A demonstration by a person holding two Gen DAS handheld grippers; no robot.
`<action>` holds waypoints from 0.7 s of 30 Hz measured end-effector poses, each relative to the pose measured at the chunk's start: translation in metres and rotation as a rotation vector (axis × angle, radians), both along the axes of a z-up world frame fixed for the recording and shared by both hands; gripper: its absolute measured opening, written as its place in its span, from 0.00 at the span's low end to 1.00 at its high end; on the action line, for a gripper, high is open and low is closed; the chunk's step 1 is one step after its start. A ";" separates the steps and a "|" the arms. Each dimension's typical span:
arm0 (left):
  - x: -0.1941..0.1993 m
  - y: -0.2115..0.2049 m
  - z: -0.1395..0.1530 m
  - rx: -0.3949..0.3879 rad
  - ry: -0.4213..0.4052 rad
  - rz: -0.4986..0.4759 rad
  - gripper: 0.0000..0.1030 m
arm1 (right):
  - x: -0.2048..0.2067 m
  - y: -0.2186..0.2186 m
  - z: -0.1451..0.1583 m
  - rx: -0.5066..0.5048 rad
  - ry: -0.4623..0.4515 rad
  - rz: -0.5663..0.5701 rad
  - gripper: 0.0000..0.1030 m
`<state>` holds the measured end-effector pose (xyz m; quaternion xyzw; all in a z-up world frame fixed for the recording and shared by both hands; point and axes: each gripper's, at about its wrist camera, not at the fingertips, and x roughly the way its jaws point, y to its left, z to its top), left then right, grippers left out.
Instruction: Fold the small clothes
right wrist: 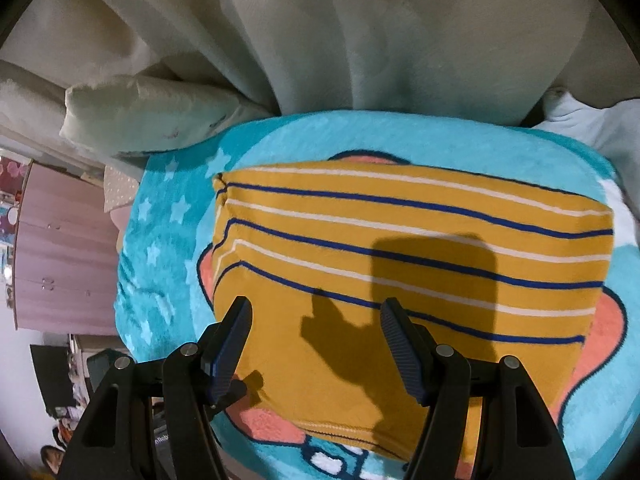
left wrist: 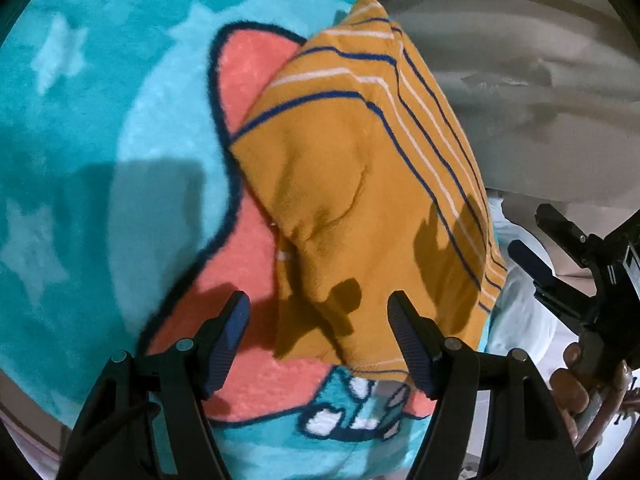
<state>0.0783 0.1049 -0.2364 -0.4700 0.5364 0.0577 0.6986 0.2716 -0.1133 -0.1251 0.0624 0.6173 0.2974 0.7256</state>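
A small mustard-yellow garment (left wrist: pixel 360 184) with blue and white stripes lies folded into a rough rectangle on a turquoise cartoon blanket (left wrist: pixel 100 140). It also shows in the right wrist view (right wrist: pixel 400 280), flat with its hem toward me. My left gripper (left wrist: pixel 318 316) is open and empty, just above the garment's near edge. My right gripper (right wrist: pixel 316 320) is open and empty, hovering over the garment's near part. The right gripper also shows at the right edge of the left wrist view (left wrist: pixel 560 256).
The turquoise blanket (right wrist: pixel 168 240) has stars and a pink figure (left wrist: pixel 248 80) outlined in dark blue. A beige curtain (right wrist: pixel 360 40) hangs behind, with a white cushion (right wrist: pixel 152 116) at the left. A pink wardrobe (right wrist: pixel 60 248) stands far left.
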 end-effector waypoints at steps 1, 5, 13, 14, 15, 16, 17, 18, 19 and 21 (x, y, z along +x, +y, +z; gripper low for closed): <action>0.003 0.000 -0.003 -0.005 0.002 0.004 0.68 | 0.000 0.004 -0.001 0.005 0.004 0.011 0.69; 0.004 0.007 -0.016 -0.043 0.035 0.060 0.50 | -0.001 0.027 -0.004 0.009 0.007 0.090 0.69; 0.009 0.004 -0.029 -0.159 0.030 0.079 0.34 | 0.008 0.090 -0.032 -0.028 0.098 0.280 0.69; 0.008 0.006 -0.029 -0.176 0.034 0.094 0.33 | 0.007 0.099 -0.035 -0.037 0.105 0.303 0.69; 0.006 0.006 -0.029 -0.184 0.030 0.108 0.17 | 0.006 0.109 -0.039 -0.051 0.120 0.330 0.69; 0.005 0.006 -0.025 -0.192 0.002 0.109 0.10 | 0.004 0.121 -0.045 -0.066 0.138 0.358 0.69; 0.003 0.005 -0.020 -0.189 -0.022 0.112 0.10 | 0.002 0.129 -0.049 -0.079 0.149 0.380 0.69; 0.000 0.004 -0.013 -0.184 -0.054 0.114 0.10 | 0.000 0.141 -0.054 -0.103 0.164 0.406 0.69; -0.003 0.002 -0.004 -0.186 -0.098 0.113 0.10 | -0.001 0.153 -0.062 -0.129 0.194 0.434 0.69; -0.005 -0.001 0.006 -0.207 -0.141 0.112 0.10 | -0.004 0.172 -0.074 -0.175 0.243 0.493 0.71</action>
